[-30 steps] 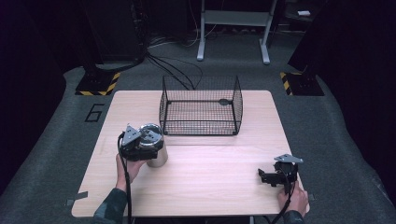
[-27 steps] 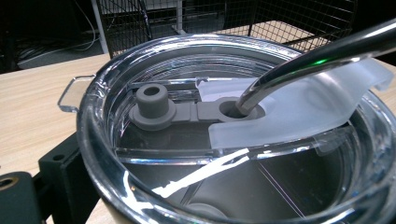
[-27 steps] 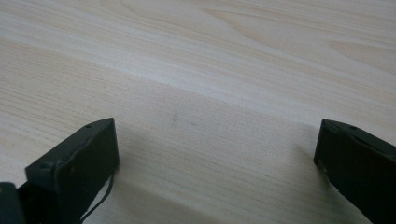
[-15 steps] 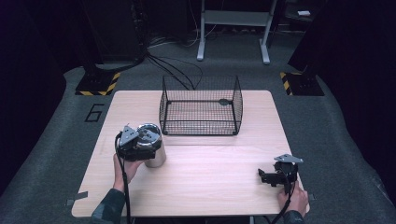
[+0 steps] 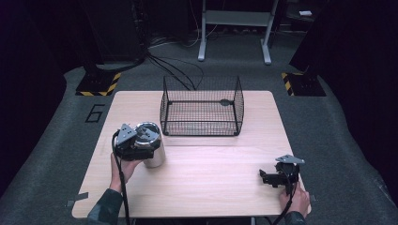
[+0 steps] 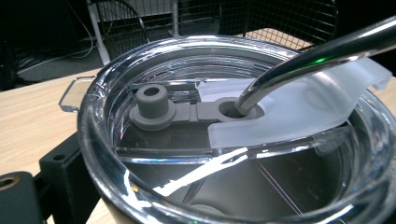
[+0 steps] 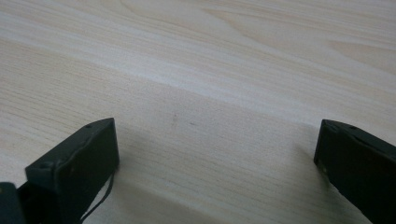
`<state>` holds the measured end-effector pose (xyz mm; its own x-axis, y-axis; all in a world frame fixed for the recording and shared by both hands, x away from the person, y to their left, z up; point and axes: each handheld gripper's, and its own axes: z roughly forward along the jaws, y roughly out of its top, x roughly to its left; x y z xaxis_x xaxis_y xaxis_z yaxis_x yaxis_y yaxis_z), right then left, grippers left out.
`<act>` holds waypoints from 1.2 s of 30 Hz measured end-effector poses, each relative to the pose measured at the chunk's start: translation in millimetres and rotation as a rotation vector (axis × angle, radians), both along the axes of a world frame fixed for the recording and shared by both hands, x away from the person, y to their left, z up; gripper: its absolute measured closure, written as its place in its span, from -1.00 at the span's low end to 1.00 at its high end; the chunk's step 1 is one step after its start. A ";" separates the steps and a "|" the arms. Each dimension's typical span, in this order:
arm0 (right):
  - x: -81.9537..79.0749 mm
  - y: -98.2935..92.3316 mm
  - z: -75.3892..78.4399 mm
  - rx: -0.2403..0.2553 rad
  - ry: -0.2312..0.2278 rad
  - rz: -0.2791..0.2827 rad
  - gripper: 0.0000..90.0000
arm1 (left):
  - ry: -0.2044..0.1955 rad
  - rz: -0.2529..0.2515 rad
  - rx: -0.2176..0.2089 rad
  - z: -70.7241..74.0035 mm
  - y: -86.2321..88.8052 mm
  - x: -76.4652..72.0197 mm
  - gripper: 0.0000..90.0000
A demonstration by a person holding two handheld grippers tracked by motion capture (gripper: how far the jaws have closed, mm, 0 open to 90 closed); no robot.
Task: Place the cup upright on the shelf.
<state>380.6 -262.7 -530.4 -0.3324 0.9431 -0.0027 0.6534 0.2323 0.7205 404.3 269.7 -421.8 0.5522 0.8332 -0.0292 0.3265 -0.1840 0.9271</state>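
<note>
A steel tumbler with a clear lid and a bent metal straw stands near the table's left side. My left gripper is shut on the tumbler just below its rim. One black jaw shows pressed against the tumbler's left wall in the left gripper view, and the other is hidden behind the tumbler. A grey plug sits in the lid beside the straw hole. My right gripper rests low at the table's front right, open, with bare wood between its jaws.
A black wire basket stands open-topped at the back middle of the wooden table, just right of the tumbler. Cables, a metal stand and dark equipment lie on the floor beyond the table.
My left gripper and the tumbler have shifted slightly to the left. The right gripper has not moved.
</note>
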 end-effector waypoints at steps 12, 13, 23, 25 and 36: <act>0.0 0.0 0.0 0.000 0.000 0.000 -1.00 | -0.016 -0.050 0.016 17.7 -8.9 -0.1 -0.92; 0.0 0.0 0.0 0.000 0.000 0.000 -1.00 | -0.019 -0.055 0.019 19.0 -9.6 -0.1 -0.92; 0.0 0.0 -0.1 0.000 0.000 0.001 -1.00 | -0.030 -0.079 0.016 28.3 -16.6 1.3 -0.92; 0.0 0.0 0.0 0.000 0.000 0.000 -1.00 | -0.032 -0.087 0.017 31.1 -19.0 1.8 -0.92; 0.0 0.0 0.0 0.000 0.000 0.000 -1.00 | -0.038 -0.120 0.025 41.0 -25.5 5.1 -0.92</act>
